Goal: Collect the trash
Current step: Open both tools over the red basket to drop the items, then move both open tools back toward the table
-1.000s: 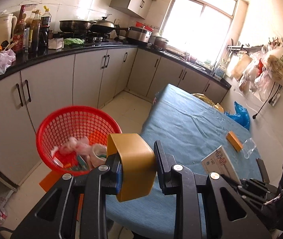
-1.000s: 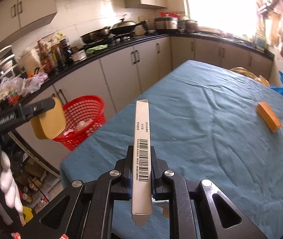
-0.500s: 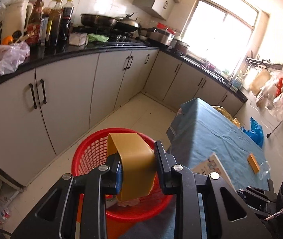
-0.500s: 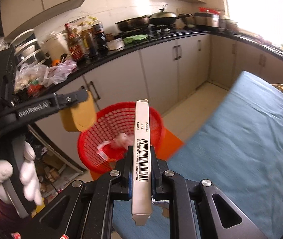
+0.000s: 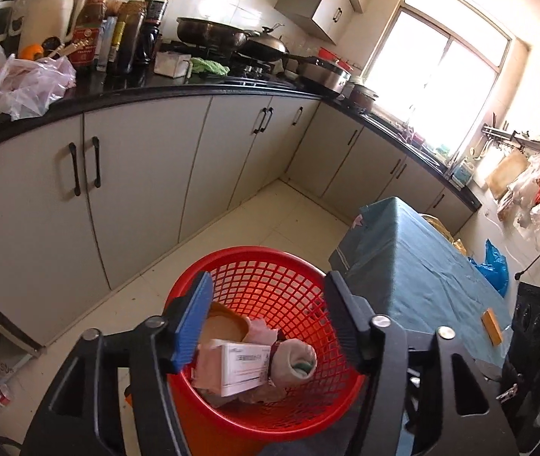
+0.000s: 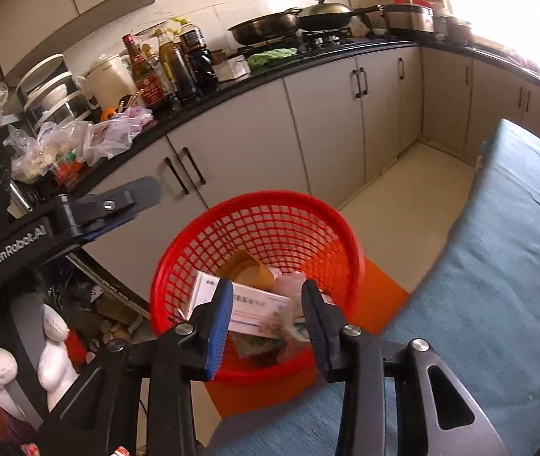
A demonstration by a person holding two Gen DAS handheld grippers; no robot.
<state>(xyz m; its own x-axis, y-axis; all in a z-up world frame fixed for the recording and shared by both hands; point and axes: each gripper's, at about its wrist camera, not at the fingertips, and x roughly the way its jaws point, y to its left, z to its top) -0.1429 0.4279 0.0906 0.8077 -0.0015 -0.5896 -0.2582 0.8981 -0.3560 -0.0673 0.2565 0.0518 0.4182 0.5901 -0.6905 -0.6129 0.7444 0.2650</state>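
Half a second before, a yellow tub and a white box were pinched in the grippers; both had since been dropped. The left gripper (image 5: pixel 266 323) and the right gripper (image 6: pixel 266 326) were held over the red basket (image 5: pixel 308 414), and the jaws of both were wide apart with nothing in them. The white box (image 5: pixel 245 366) and the yellow tub (image 5: pixel 226 326) were seen lying inside, on other trash. The dropping step looked done. Next, a turn back to the blue table (image 5: pixel 433 281) seemed needed, where an orange piece (image 5: pixel 492 326) was left. Beyond, cupboards (image 5: pixel 137 190) were seen, and nothing was in the way.
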